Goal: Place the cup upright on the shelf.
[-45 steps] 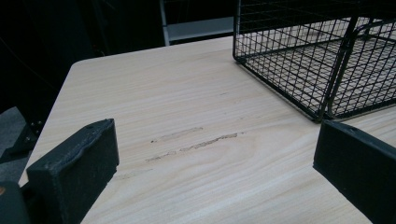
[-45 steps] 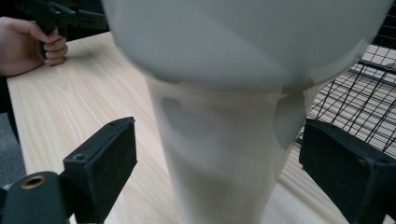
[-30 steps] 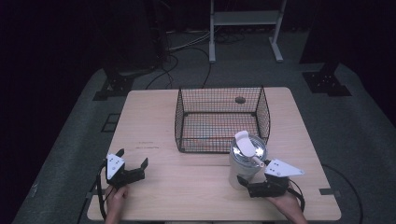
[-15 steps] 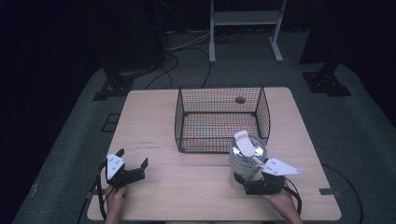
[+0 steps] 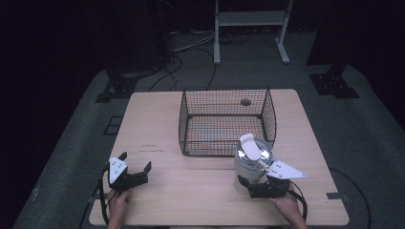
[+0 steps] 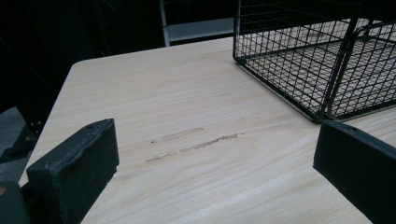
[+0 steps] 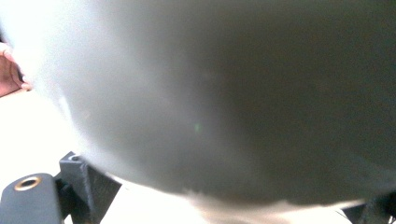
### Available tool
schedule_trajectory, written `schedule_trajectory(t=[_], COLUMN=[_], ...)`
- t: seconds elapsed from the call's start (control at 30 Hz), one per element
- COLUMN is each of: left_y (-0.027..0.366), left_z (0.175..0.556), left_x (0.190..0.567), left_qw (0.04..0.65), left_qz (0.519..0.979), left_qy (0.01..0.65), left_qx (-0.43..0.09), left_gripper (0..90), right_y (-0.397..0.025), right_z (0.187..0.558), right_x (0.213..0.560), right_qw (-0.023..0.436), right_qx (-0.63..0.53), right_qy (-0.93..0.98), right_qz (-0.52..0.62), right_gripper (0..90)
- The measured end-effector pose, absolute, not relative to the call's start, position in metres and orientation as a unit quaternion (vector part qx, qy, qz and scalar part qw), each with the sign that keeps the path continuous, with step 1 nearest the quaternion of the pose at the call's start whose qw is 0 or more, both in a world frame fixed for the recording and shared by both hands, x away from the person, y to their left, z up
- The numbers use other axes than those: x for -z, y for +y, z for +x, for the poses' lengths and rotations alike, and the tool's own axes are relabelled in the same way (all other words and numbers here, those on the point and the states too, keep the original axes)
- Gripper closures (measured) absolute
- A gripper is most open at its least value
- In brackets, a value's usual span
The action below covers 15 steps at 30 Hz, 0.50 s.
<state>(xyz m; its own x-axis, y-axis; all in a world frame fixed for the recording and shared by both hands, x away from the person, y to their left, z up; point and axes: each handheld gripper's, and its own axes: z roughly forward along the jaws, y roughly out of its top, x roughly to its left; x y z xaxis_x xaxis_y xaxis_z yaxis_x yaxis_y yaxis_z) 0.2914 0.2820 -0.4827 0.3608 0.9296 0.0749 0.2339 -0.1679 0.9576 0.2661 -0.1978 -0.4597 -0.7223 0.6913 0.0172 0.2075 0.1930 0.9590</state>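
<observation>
Wire basket (image 5: 224, 121) just behind metal pot (image 5: 252, 160) (right gripper (image 5: 246, 183) around it); left gripper (image 5: 136, 167) wide.

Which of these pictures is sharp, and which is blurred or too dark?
High view: dim, dark around the table. Left gripper view: sharp on the wood grain and the wire basket. Right gripper view: blurred, the grey pot too close to focus, with the bottom overexposed.

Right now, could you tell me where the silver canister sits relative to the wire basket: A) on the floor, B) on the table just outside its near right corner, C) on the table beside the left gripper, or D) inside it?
B: the silver canister stands on the table just outside the wire basket's near right corner, at the right gripper.
</observation>
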Motion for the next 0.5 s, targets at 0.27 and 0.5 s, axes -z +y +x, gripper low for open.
schedule_trajectory(t=[0.27,0.5], left_y=[0.282,0.2822], left_z=[0.2914,0.2913], left_x=[0.4827,0.4826], left_qw=[0.478,0.478], left_qz=[0.672,0.672], left_qy=[0.433,0.433], left_qx=[-0.364,-0.363], left_gripper=[0.0,0.0], right_y=[-0.1987,-0.199], right_z=[0.2673,0.2686], right_x=[0.4582,0.4565], right_qw=[0.211,0.204], right_qx=[-0.556,-0.567], right_qy=[0.746,0.74], right_qz=[0.299,0.298], right_gripper=[9.0,9.0])
